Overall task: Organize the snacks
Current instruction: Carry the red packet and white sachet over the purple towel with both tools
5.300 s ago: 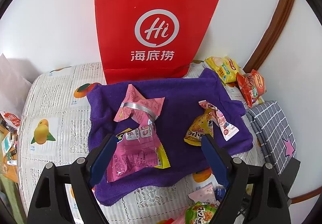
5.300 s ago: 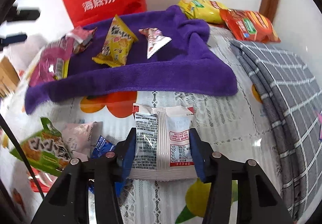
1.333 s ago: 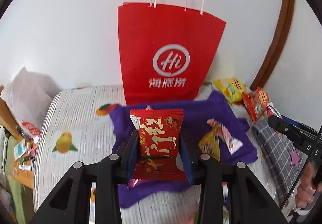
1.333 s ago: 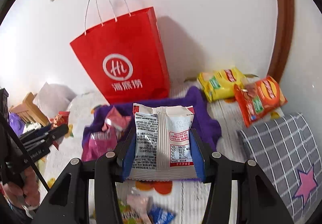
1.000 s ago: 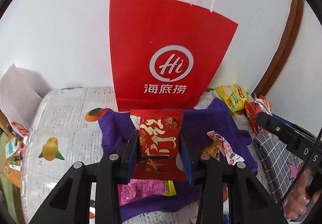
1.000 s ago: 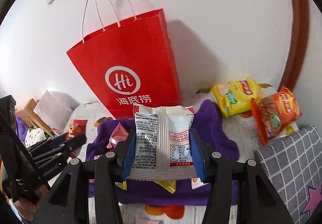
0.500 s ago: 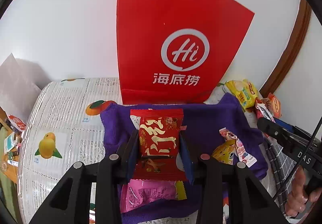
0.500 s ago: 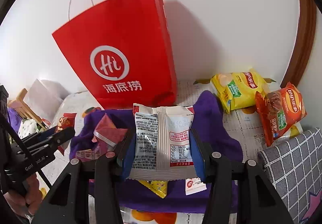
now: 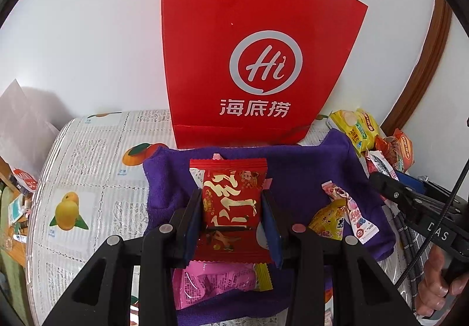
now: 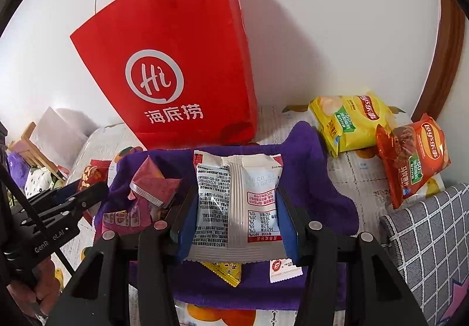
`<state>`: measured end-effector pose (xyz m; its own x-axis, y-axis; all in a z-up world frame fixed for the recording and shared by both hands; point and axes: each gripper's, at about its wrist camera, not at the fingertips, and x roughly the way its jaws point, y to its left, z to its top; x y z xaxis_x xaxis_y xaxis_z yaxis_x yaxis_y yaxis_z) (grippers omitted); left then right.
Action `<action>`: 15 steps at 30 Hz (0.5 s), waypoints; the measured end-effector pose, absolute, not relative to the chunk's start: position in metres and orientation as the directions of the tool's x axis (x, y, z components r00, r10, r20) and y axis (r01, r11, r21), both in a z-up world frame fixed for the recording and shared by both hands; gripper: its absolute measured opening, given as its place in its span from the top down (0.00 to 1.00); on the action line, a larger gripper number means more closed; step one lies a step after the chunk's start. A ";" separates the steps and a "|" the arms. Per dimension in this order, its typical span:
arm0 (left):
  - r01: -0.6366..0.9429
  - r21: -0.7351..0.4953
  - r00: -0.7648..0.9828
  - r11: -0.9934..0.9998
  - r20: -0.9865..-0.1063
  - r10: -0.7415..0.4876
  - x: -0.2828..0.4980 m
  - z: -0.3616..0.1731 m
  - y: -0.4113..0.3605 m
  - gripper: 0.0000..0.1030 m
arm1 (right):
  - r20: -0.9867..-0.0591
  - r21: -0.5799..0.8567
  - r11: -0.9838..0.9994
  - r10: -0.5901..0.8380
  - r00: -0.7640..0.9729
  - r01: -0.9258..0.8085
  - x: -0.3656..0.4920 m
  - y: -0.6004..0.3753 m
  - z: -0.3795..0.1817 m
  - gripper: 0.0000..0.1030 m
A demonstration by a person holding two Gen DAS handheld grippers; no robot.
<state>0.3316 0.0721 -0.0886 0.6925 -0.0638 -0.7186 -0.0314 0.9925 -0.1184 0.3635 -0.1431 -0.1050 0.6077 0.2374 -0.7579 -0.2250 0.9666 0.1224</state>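
My left gripper (image 9: 231,208) is shut on a red snack packet (image 9: 230,206) with gold characters, held above the purple towel (image 9: 293,170). A white-and-grey snack packet (image 10: 237,203) sits clamped in my right gripper (image 10: 234,208), also over the purple towel (image 10: 316,179). On the towel lie a pink packet (image 9: 211,282), a yellow packet (image 9: 328,220) and a pink-white candy wrapper (image 9: 354,214). The right view also shows a dark pink packet (image 10: 152,185). A red paper bag (image 9: 255,62) stands upright behind the towel against the wall.
Yellow (image 10: 348,121) and orange (image 10: 410,156) crisp bags lie at the back right on the fruit-print tablecloth (image 9: 88,179). A grey checked cushion (image 10: 425,244) is at the right. Each view shows the other gripper and the hand (image 9: 436,290) holding it. Clutter lies off the table's left edge.
Both grippers have sunk a little toward the towel with their packets still clamped; the red bag now fills more of each view.
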 end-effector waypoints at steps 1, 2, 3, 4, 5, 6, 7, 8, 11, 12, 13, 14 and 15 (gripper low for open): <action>-0.033 -0.121 0.692 0.992 -0.719 -0.065 0.332 -0.088 0.073 0.64 | -0.760 0.122 0.967 0.236 0.606 -0.223 0.364 -0.143 -0.106 0.52; -0.037 -0.123 0.691 0.992 -0.720 -0.064 0.332 -0.089 0.074 0.64 | -0.760 0.123 0.968 0.234 0.606 -0.220 0.365 -0.145 -0.107 0.52; -0.040 -0.125 0.688 0.991 -0.723 -0.064 0.332 -0.089 0.074 0.64 | -0.762 0.122 0.969 0.230 0.605 -0.215 0.366 -0.146 -0.108 0.52; -0.043 -0.125 0.687 0.991 -0.724 -0.062 0.333 -0.089 0.075 0.64 | -0.766 0.119 0.970 0.225 0.602 -0.210 0.367 -0.147 -0.109 0.52; -0.044 -0.127 0.686 0.991 -0.725 -0.063 0.333 -0.089 0.075 0.64 | -0.772 0.117 0.972 0.219 0.597 -0.205 0.368 -0.149 -0.111 0.52; -0.044 -0.129 0.686 0.991 -0.725 -0.064 0.333 -0.089 0.076 0.64 | -0.775 0.118 0.972 0.217 0.593 -0.201 0.369 -0.151 -0.112 0.52; -0.045 -0.130 0.686 0.990 -0.725 -0.064 0.333 -0.089 0.076 0.64 | -0.781 0.119 0.973 0.215 0.587 -0.198 0.370 -0.152 -0.114 0.52; -0.046 -0.130 0.687 0.990 -0.724 -0.063 0.333 -0.089 0.076 0.64 | -0.790 0.120 0.973 0.214 0.575 -0.197 0.372 -0.153 -0.116 0.52; -0.047 -0.130 0.686 0.990 -0.725 -0.062 0.333 -0.089 0.077 0.64 | -0.809 0.129 0.973 0.215 0.547 -0.192 0.377 -0.154 -0.124 0.51; -0.049 -0.131 0.686 0.990 -0.725 -0.062 0.333 -0.089 0.077 0.64 | -0.817 0.136 0.973 0.216 0.535 -0.187 0.379 -0.155 -0.127 0.51; -0.051 -0.133 0.686 0.990 -0.725 -0.062 0.333 -0.089 0.078 0.64 | -0.824 0.142 0.973 0.218 0.522 -0.182 0.381 -0.156 -0.131 0.51; -0.052 -0.134 0.685 0.990 -0.726 -0.063 0.333 -0.089 0.078 0.64 | -0.830 0.150 0.973 0.220 0.512 -0.176 0.383 -0.157 -0.134 0.51; -0.052 -0.135 0.684 0.989 -0.726 -0.064 0.333 -0.089 0.079 0.64 | -0.837 0.156 0.973 0.221 0.500 -0.168 0.385 -0.158 -0.138 0.51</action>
